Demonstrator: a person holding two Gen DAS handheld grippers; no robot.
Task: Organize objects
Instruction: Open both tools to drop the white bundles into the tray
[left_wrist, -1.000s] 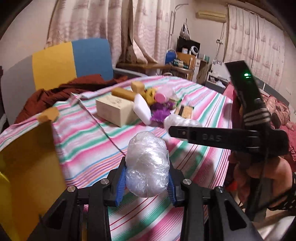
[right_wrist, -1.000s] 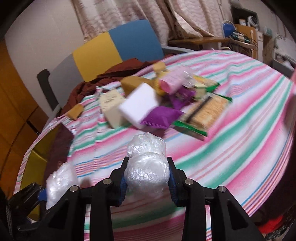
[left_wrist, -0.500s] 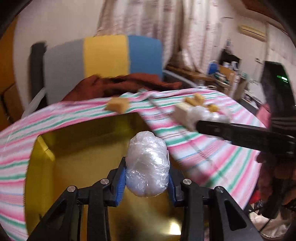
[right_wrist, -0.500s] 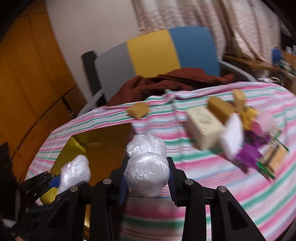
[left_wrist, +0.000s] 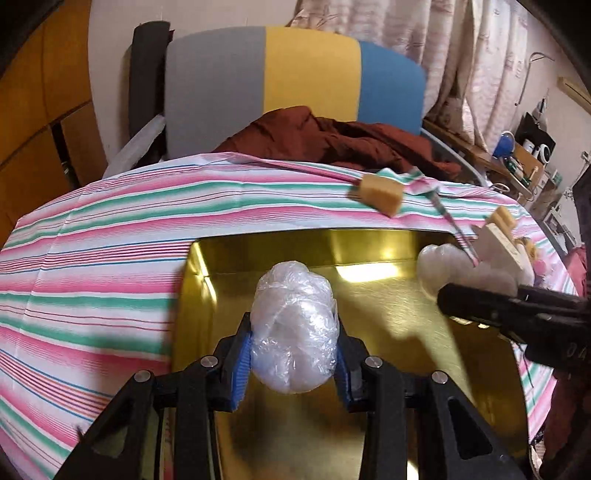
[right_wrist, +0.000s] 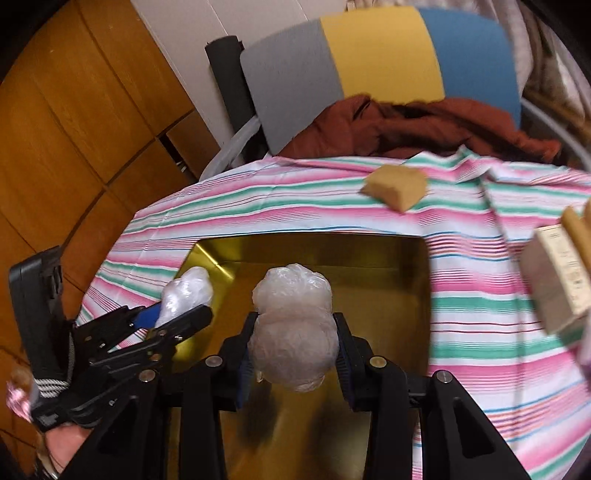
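My left gripper (left_wrist: 293, 354) is shut on a clear crumpled plastic bundle (left_wrist: 295, 325) and holds it above the gold tray (left_wrist: 388, 317). My right gripper (right_wrist: 293, 350) is shut on a second plastic bundle (right_wrist: 293, 321), also over the gold tray (right_wrist: 388, 295). In the left wrist view the right gripper's bundle (left_wrist: 439, 266) shows at the tray's right side. In the right wrist view the left gripper's bundle (right_wrist: 186, 291) shows at the tray's left rim. The inside of the tray shows nothing lying in it.
The tray is set in a striped pink, green and white cloth (left_wrist: 110, 240). A tan sponge block (left_wrist: 380, 194) lies behind the tray. A beige box (right_wrist: 557, 273) and other items lie to the right. A chair with a brown cloth (left_wrist: 332, 136) stands behind.
Both grippers have swung left from the pile of objects to above the gold tray, each still holding its plastic bundle.
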